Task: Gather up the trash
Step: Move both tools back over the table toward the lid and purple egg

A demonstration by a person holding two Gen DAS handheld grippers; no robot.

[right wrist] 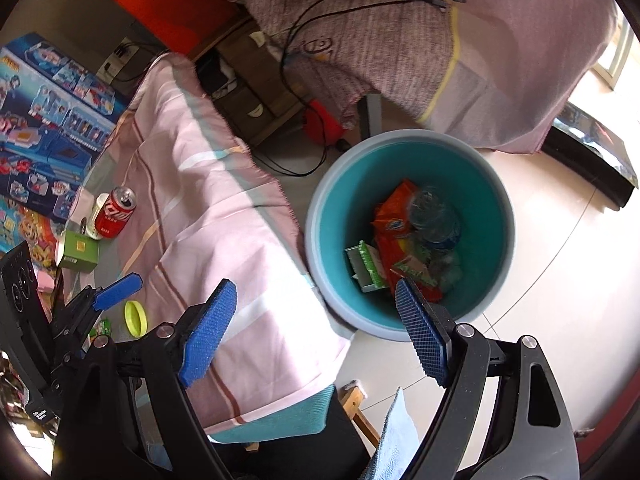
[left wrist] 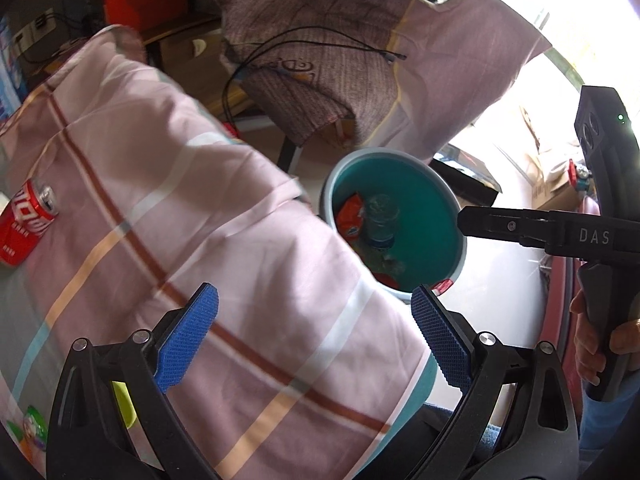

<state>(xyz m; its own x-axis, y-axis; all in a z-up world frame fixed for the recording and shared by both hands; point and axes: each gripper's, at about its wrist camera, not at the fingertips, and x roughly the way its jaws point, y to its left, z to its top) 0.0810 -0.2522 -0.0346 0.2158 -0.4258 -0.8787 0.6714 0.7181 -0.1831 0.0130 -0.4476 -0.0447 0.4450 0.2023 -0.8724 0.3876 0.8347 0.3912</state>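
Through my left wrist camera, my left gripper [left wrist: 314, 336] stands wide with nothing between its blue pads, hanging over the pink checked cloth [left wrist: 192, 216] that covers the table. The round teal plastic bin [left wrist: 420, 200] sits on the floor just past the cloth's edge, already holding an orange wrapper [left wrist: 350, 216] and a clear plastic bottle [left wrist: 382, 220]. The red drink can [left wrist: 28, 224] stands well away from the bin, far across the cloth. My right gripper [left wrist: 480, 222] pokes in beside the bin's far rim.

Through my right wrist camera, that right gripper [right wrist: 316, 328] is also wide and empty, its inner pad over the bin's near rim [right wrist: 320, 200]. A green-and-white carton [right wrist: 366, 266] lies inside the bin. Away from the bin, by the can [right wrist: 114, 214], sit a small green box [right wrist: 78, 256] and a yellow-green plastic ring [right wrist: 136, 318].

My worry is the loose cloth: a low reach for the can could snag a fold, drag the cloth and topple it. The can's round side could also slip from a poorly centred pinch.
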